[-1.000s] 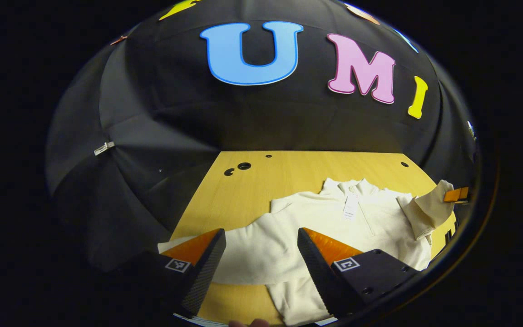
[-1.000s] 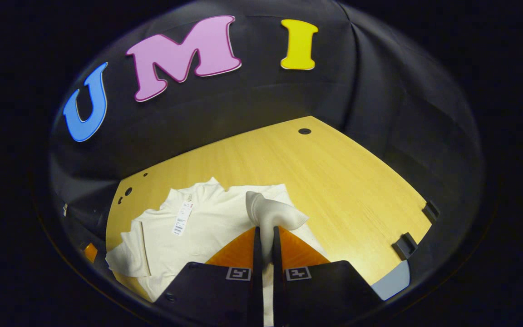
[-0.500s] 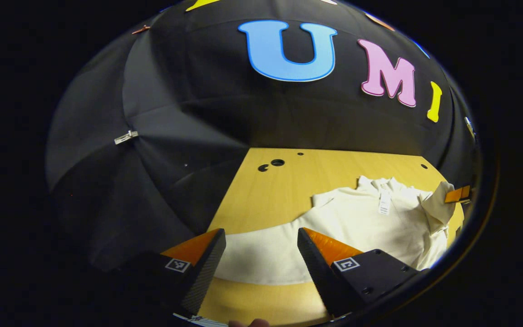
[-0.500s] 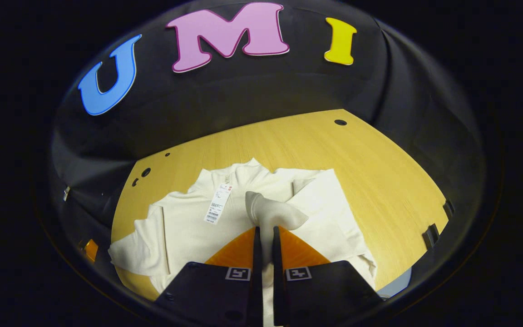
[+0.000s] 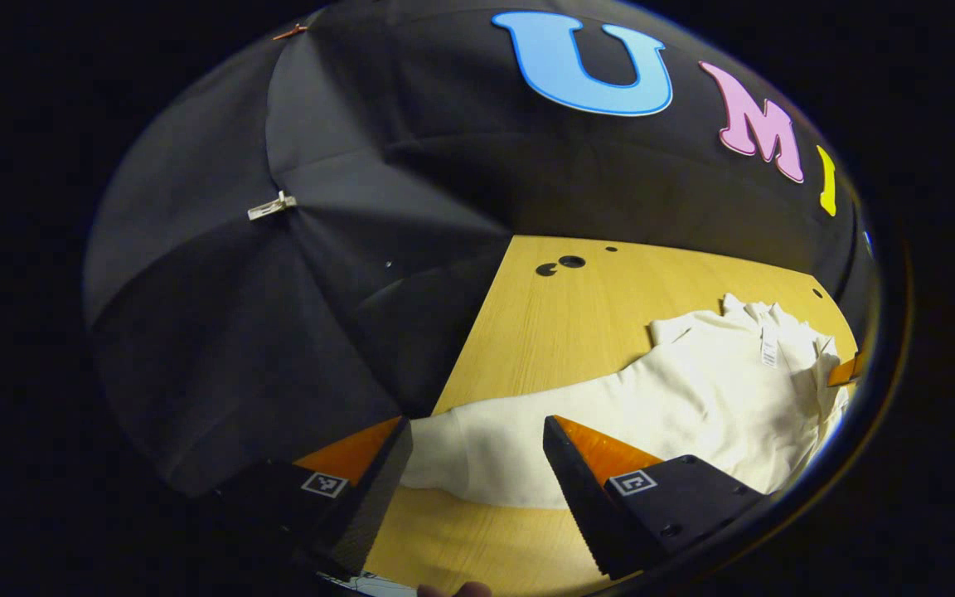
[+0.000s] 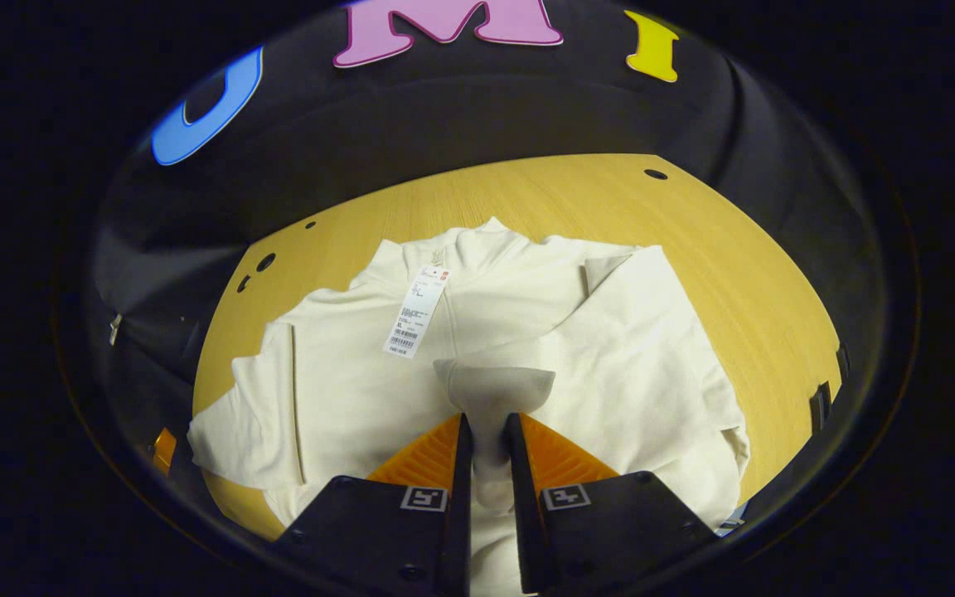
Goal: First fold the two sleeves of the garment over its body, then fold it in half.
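A cream long-sleeved garment [image 6: 345, 373] lies flat on the wooden table [image 6: 718, 240], collar towards the wall, with a paper tag [image 6: 415, 311] on its chest. In the right gripper view my right gripper [image 6: 487, 419] is shut on the cuff [image 6: 494, 388] of one sleeve. That sleeve [image 6: 652, 356] lies folded back over the garment's body, the cuff low above the chest. In the left gripper view my left gripper [image 5: 476, 427] is open just above the other sleeve [image 5: 486, 460], which stretches out flat across the table [image 5: 544, 332]. The garment's body [image 5: 718, 390] lies to its right.
Black cloth walls close in the table on the far and left sides. Small round holes [image 5: 562, 265] mark the far part of the tabletop. Bare wood lies to the right of the garment in the right gripper view. A fingertip [image 5: 457, 589] shows at the bottom edge.
My right gripper has carried the cuff inward and down over the garment's body; its fingers now stand slightly wider apart. My left gripper has swung left along the outstretched sleeve, still open.
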